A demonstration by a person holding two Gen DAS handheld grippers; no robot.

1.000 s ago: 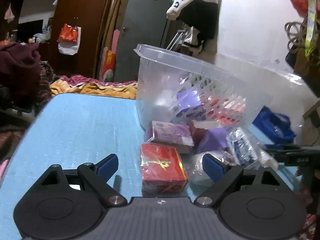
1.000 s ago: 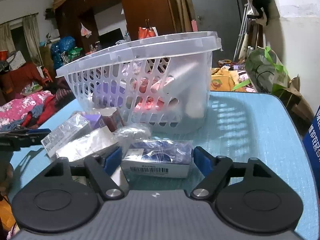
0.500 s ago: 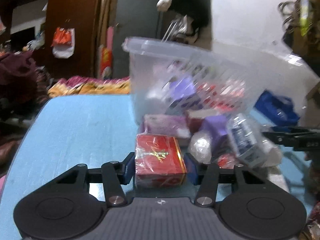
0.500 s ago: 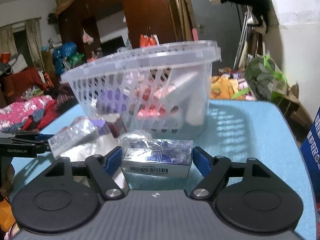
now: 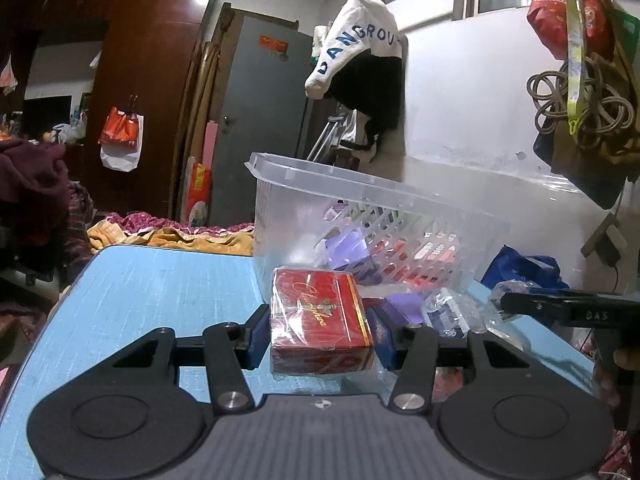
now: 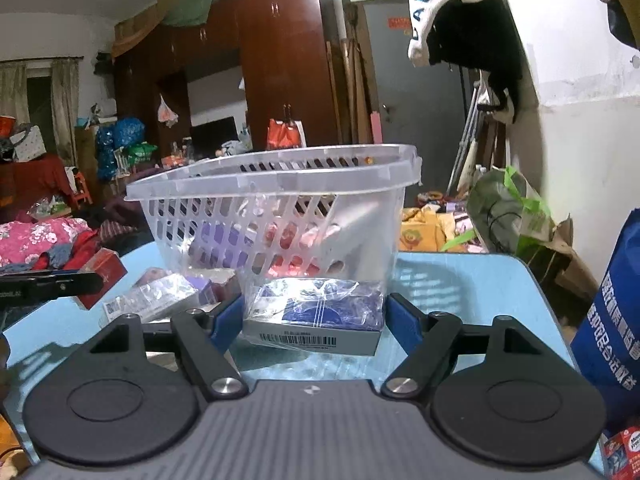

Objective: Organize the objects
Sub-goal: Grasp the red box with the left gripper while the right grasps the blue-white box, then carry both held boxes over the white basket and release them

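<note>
Gripping a red box (image 5: 320, 316) wrapped in clear film, the left tool (image 5: 319, 334) has both blue pads pressed to its sides; the box sits lifted w/ its front edge tilted up, just in front of the clear basket (image 5: 360, 216). Right tool (image 6: 314, 318) is closed on a blue box (image 6: 316, 314) w/ a barcode on the near face, also in clear wrap, pads touching both ends. Can't tell if that box is off the counter (image 6: 472, 280) or resting on it.

Basket stands upright on the blue counter, slotted walls, w/ purple and red/pink packs visible through them. Beside its base, betw. the two tools, lies a small heap: purple box (image 5: 402, 304), clear-wrapped pack (image 5: 450, 312) w/ blue print, other wrapped bits too blurred to name.

From the right wrist view the left tool shows at the left edge w/ the red box in it, near the heap. Blue bag (image 6: 612, 320) w/ white print stands at the counter's right edge.
</note>
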